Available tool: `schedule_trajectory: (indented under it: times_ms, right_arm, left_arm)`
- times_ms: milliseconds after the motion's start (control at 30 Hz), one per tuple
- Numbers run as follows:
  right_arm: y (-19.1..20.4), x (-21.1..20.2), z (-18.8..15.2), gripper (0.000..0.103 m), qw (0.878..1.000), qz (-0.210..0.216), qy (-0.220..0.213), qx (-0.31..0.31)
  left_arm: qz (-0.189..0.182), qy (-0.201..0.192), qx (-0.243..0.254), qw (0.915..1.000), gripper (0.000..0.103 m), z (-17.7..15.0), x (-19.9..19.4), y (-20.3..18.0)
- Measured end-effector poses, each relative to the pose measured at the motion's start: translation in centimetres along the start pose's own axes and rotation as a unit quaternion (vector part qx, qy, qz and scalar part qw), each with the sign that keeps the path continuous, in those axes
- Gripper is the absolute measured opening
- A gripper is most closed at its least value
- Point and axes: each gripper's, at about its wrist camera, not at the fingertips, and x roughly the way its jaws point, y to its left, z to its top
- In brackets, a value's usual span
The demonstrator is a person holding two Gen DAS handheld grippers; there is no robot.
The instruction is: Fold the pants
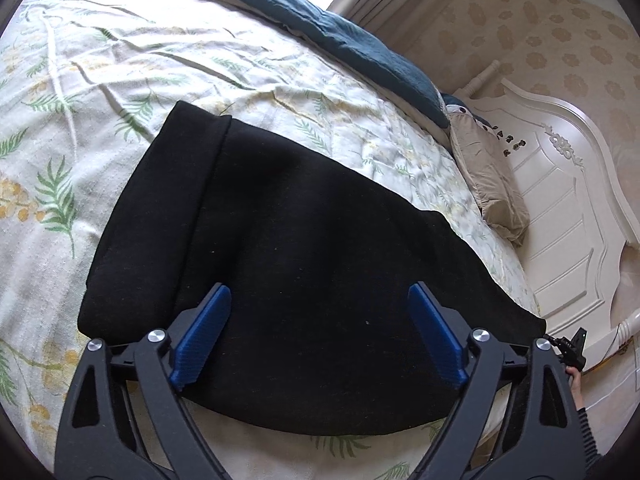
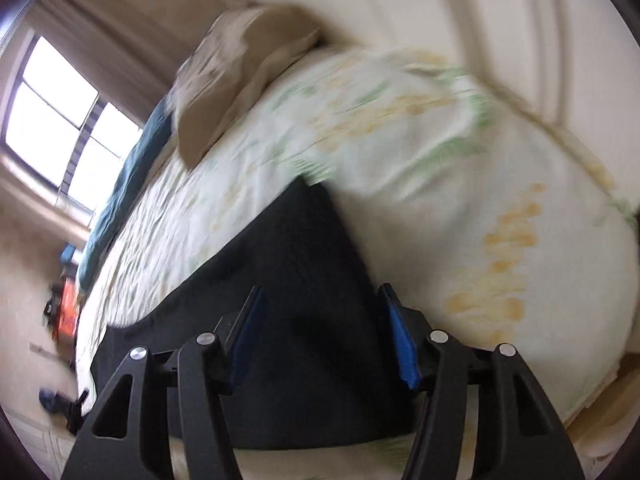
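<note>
Black pants [image 1: 304, 248] lie folded flat on the leafy bedsheet [image 1: 120, 80]; tan pillow [image 1: 488, 176] at two o'clock; left gripper [image 1: 320, 300] and right gripper [image 2: 322, 300] hang above, jaws wide apart, holding nothing.

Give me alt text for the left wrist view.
Black pants lie folded on a leaf-print bedsheet, with the left gripper above them, jaws open and empty. A tan pillow rests by the white headboard.

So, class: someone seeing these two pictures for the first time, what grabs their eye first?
The black pants, lying folded across the floral bedsheet, dominate both views. Next come the blue-padded left tongs and right tongs, both open just above the cloth. A tan pillow lies by the white headboard.
</note>
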Motion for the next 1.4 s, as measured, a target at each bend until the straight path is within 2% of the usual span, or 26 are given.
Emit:
schedule_trajectory:
  times_ms: [33, 67, 100, 200, 300, 333, 433, 500, 567, 667, 800, 933, 1033, 1100, 1167, 1200, 1267, 1333, 1367, 1400]
  right_arm:
    - [1.1, 0.0, 0.1, 0.026, 0.999, -0.025, 0.005, -0.02]
    - [1.8, -0.3, 0.3, 0.015, 0.998, -0.055, 0.007, -0.033]
    - [2.1, -0.9, 0.7, 0.013, 0.997, -0.064, 0.0, -0.036]
    - [2.5, -2.9, 1.0, 0.012, 0.995, -0.08, -0.033, -0.055]
    - [0.8, -0.1, 0.6, 0.012, 0.993, -0.106, 0.003, -0.046]
    - [0.7, 0.5, 0.4, 0.012, 0.993, -0.109, 0.004, -0.05]
    - [-0.1, 0.2, 0.5, 0.013, 0.996, -0.087, -0.009, -0.028]
    - [-0.3, 0.0, 0.4, 0.014, 0.996, -0.079, -0.011, -0.029]
    - [-0.5, -0.1, 0.5, 0.018, 0.997, -0.069, -0.012, -0.019]
    - [-1.0, 0.0, 0.8, 0.025, 0.999, -0.045, -0.013, 0.007]
    - [-0.7, 0.5, 1.1, 0.054, 0.999, 0.001, -0.022, 0.025]
    - [0.7, 1.0, 1.2, 0.071, 1.0, -0.013, -0.015, 0.007]
    - [1.4, 1.3, 1.3, 0.076, 1.0, -0.025, -0.008, -0.003]
    - [1.5, 1.4, 1.2, 0.076, 1.0, -0.026, -0.008, -0.007]
    - [1.4, 1.3, 1.2, 0.076, 1.0, -0.023, -0.008, -0.01]
    - [1.4, 1.3, 1.1, 0.074, 1.0, -0.026, -0.009, -0.012]
    - [1.8, 1.3, 0.9, 0.066, 0.999, -0.043, -0.007, -0.024]
    - [2.0, 1.3, 0.9, 0.035, 0.997, -0.065, 0.0, -0.039]
    - [2.0, 1.2, 1.0, 0.029, 0.997, -0.069, 0.002, -0.042]
    - [2.0, 0.9, 1.1, 0.018, 0.996, -0.076, 0.002, -0.045]
  left_arm:
    - [0.003, -0.002, 0.002, 1.0, 0.091, -0.1, 0.0, -0.1]
    - [0.007, -0.003, 0.005, 1.0, 0.091, -0.1, 0.0, -0.3]
    - [0.011, -0.002, 0.007, 0.9999, 0.091, -0.1, 0.1, -0.4]
    - [0.017, 0.001, 0.0, 0.9999, 0.091, 0.1, 0.0, -0.7]
    - [0.002, 0.002, -0.017, 0.9999, 0.091, 0.2, -0.4, -0.4]
    - [-0.002, 0.001, -0.023, 0.9997, 0.091, 0.3, -0.6, -0.2]
    - [-0.012, -0.001, -0.037, 0.9992, 0.091, 0.5, -1.7, 0.5]
    - [-0.019, -0.018, -0.045, 0.9986, 0.091, 0.8, -3.2, 1.3]
    - [-0.032, -0.029, -0.055, 0.9976, 0.091, 1.3, -4.5, 2.5]
    - [-0.029, -0.013, -0.072, 0.9969, 0.091, 2.1, -4.9, 5.0]
    - [-0.02, 0.006, -0.095, 0.9952, 0.091, 3.0, -4.5, 8.5]
    - [-0.074, 0.024, -0.103, 0.9917, 0.091, 3.8, -3.8, 9.9]
    - [-0.097, 0.046, -0.093, 0.9899, 0.09, 4.2, -2.5, 9.6]
    - [-0.092, 0.059, -0.074, 0.9912, 0.075, 4.4, -1.6, 9.0]
    - [-0.096, 0.098, -0.078, 0.9875, 0.014, 4.3, -0.1, 9.0]
    - [-0.094, 0.113, -0.09, 0.985, 0.014, 4.0, 0.6, 9.2]
    - [-0.103, 0.105, -0.087, 0.9853, 0.013, 3.7, 0.3, 9.1]
    - [-0.098, 0.091, -0.077, 0.988, 0.012, 3.4, -0.6, 8.7]
    - [-0.098, 0.083, -0.08, 0.9885, 0.012, 3.2, -1.2, 8.5]
    - [-0.094, 0.079, -0.084, 0.9889, 0.012, 2.9, -1.8, 8.4]
